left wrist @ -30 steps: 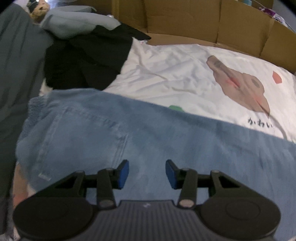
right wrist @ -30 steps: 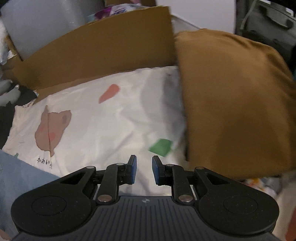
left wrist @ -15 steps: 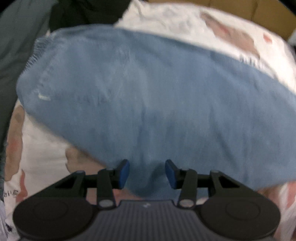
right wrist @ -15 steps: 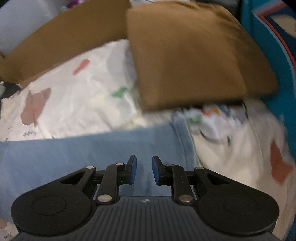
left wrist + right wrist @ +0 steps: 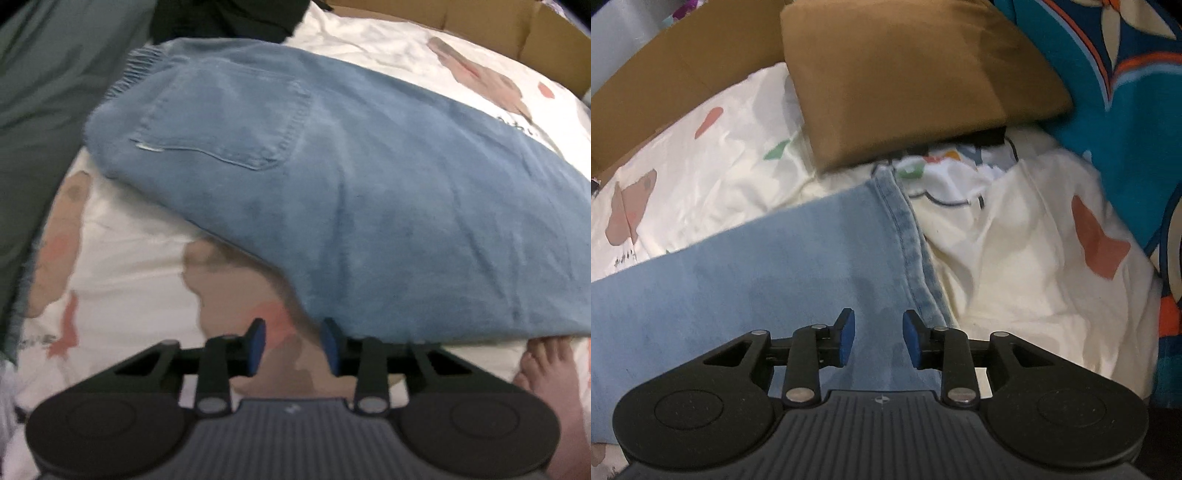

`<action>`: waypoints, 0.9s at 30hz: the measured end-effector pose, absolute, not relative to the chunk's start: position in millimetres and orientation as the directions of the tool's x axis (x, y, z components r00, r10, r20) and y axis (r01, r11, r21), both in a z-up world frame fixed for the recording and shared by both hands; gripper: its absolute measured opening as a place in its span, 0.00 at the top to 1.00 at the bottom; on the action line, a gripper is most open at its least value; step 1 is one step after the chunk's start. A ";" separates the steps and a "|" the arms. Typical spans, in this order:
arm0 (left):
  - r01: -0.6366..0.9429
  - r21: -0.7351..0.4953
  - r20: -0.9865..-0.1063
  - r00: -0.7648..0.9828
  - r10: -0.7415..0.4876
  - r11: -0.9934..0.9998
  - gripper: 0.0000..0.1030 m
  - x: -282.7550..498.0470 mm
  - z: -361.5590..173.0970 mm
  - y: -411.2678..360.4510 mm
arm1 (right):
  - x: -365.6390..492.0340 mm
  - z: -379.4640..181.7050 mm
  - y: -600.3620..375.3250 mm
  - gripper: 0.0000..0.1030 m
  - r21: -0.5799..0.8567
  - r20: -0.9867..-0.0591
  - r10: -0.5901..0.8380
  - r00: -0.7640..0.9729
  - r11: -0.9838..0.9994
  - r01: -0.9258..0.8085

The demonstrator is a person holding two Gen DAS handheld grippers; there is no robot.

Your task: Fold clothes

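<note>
the left gripper [image 5: 292, 345] is hovering with its blue pads a narrow gap apart, having just been closing, and nothing is sitting between them; only the printed white sheet [image 5: 122, 251] is showing through the gap, while the near hem of the blue jeans [image 5: 369, 192] is lying just beside the right-hand pad. the right gripper [image 5: 878, 341] is standing a little apart too, its jaws having just been opening, and it is hanging over the denim with no cloth pinched between the pads. the jeans are lying flat across the sheet, back pocket [image 5: 229, 118] up toward the waistband end, with the leg hem [image 5: 908, 236] ending near the brown folded cloth [image 5: 916, 74] at the far edge of the bed. a dark green fabric [image 5: 40, 110] is lying along the left edge, cardboard [image 5: 676, 74] is standing along the far edge, and a bright teal patterned blanket [image 5: 1126, 92] is filling the right side. a bare foot [image 5: 546, 369] is resting on the sheet at the near edge
</note>
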State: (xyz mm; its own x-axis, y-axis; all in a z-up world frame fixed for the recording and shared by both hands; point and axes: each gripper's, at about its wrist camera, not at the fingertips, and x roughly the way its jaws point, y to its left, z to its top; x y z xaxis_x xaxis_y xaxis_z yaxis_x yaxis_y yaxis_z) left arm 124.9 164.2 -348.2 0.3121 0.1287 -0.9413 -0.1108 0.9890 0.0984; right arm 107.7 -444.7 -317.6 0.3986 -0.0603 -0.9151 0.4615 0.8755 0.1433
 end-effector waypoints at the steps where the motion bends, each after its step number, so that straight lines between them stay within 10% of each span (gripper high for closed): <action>1: -0.113 0.103 -0.935 0.328 0.135 0.988 0.70 123.8 -345.1 166.2 | 105.2 -319.6 -445.7 0.65 0.150 -0.915 -0.056 0.400 0.872 0.466; 27: -0.333 0.201 -0.859 0.392 0.329 0.921 0.81 268.4 -339.6 299.1 | 68.3 -342.9 -448.9 0.65 0.054 -0.953 -0.109 0.281 0.855 0.516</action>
